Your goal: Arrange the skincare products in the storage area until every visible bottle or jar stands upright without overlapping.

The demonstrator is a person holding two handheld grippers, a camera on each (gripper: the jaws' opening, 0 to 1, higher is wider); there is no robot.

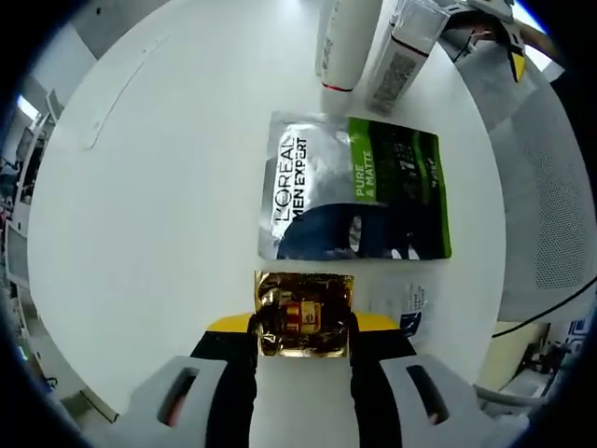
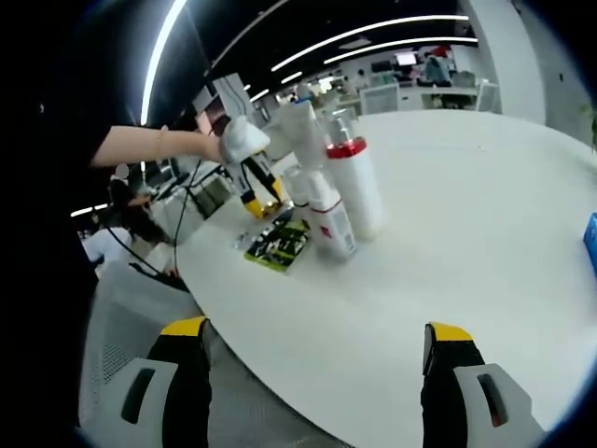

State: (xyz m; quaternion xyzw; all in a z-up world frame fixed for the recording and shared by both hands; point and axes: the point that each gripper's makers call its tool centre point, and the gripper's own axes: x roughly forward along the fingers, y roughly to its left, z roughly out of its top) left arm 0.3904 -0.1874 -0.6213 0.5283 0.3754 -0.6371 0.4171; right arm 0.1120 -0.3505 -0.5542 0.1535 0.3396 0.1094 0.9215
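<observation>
Left gripper (image 1: pixel 303 341): jaws closed on gold sachet (image 1: pixel 304 313), pinched at its near edge — likely for moving it.
Face-mask pouch (image 1: pixel 359 187): flat on table (image 1: pixel 159 205), twelve o'clock of the sachet.
Right gripper (image 2: pixel 317 373): jaws spread wide, empty, held level off the table edge.
White bottle (image 2: pixel 359 187): upright, twelve o'clock, boxed product (image 2: pixel 331 224) beside it.
</observation>
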